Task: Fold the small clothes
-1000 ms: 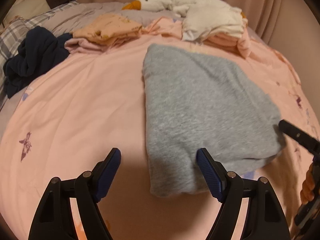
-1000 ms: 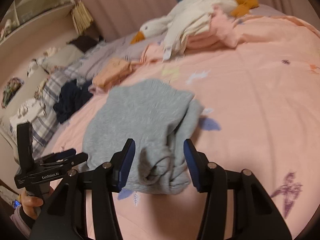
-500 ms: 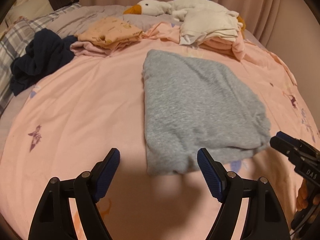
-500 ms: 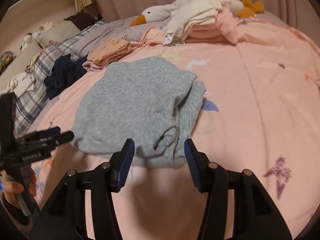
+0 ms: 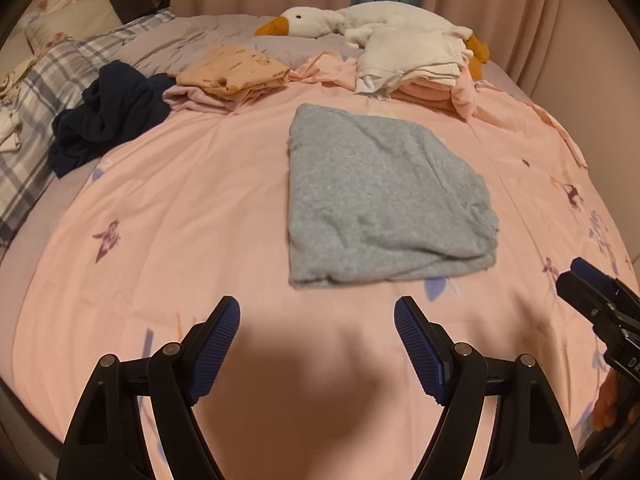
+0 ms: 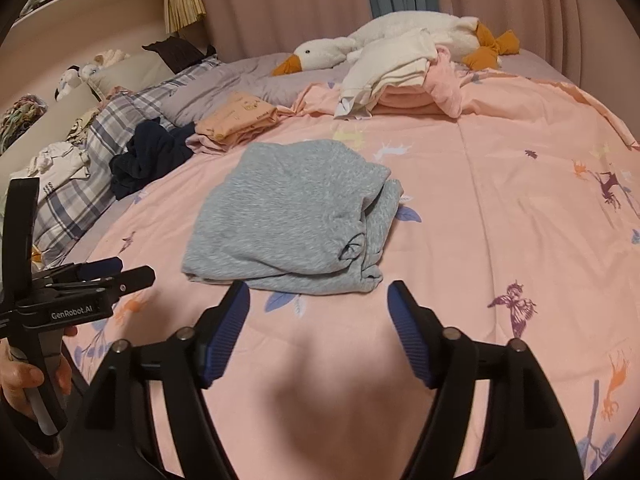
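The folded grey garment lies on the bed; the left hand-held gripper stands released, the right hand-held gripper is opening, empty.

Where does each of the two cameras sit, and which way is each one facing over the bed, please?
Left wrist: on the left gripper, looking down across the pink duvet at the folded grey garment; its own empty fingers show, the right gripper at the right edge.
Right wrist: on the right gripper, facing the garment's bunched side; its fingers are opening, nothing between them; the left gripper and a hand show.
Shared: garment, duvet, goose plush, navy clothes.
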`<action>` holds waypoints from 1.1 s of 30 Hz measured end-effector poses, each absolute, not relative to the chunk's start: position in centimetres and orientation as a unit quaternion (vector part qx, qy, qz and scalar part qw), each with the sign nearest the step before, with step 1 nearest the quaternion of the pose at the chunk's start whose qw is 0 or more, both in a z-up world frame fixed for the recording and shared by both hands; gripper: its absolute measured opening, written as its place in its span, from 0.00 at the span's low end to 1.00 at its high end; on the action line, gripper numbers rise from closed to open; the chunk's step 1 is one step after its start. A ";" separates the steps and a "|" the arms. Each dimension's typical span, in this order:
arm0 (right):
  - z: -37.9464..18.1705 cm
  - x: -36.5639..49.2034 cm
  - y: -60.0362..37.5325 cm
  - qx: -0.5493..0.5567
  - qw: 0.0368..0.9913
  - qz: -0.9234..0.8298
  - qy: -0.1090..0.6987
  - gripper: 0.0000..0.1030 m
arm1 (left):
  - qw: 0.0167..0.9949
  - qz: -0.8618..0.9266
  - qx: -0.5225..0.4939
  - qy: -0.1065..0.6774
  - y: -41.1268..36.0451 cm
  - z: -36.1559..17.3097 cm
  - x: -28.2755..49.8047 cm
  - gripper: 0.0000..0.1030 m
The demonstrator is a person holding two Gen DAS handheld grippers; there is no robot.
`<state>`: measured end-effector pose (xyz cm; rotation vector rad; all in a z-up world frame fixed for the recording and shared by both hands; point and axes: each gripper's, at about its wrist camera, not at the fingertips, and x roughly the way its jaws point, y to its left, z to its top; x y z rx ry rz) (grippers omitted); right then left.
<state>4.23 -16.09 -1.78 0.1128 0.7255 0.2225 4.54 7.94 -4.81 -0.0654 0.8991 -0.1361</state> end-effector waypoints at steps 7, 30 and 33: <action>-0.6 2.3 -15.8 0.057 0.933 0.108 0.340 0.86 | 0.899 -0.035 -0.013 0.435 7.4 -3.7 2.3 0.88; 1.5 1.6 -15.0 0.051 0.940 0.092 0.324 1.00 | 0.906 -0.006 -0.005 0.423 6.4 -1.6 1.1 0.92; 1.6 2.0 -14.8 0.049 0.939 0.094 0.327 1.00 | 0.906 -0.005 -0.009 0.424 6.6 -1.6 1.2 0.92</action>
